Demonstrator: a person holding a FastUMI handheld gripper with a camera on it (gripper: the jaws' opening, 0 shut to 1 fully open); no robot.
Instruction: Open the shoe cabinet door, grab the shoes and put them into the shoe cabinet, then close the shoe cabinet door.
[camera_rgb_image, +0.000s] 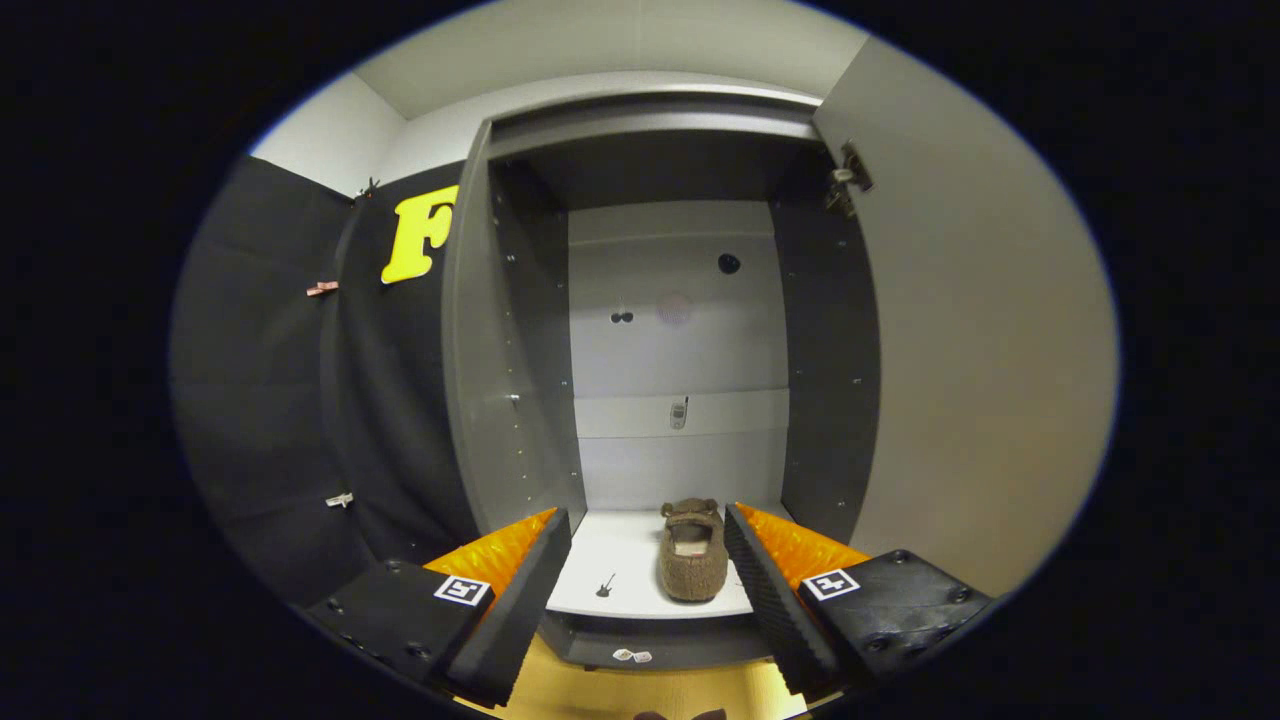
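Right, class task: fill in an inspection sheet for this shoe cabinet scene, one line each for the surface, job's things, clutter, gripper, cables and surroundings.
Surface: white cabinet floor, pale and mostly bare.
Job's things: one brown fuzzy shoe lying inside the shoe cabinet; cabinet door swung open on the right.
Clutter: small dark mark on the cabinet floor, left of the shoe; too small to identify.
Gripper: gripper open, fingers apart, holding nothing; the shoe lies between and just beyond them.
Cables: nothing seen.
Surroundings: black cloth wall left of the cabinet; wooden floor below.
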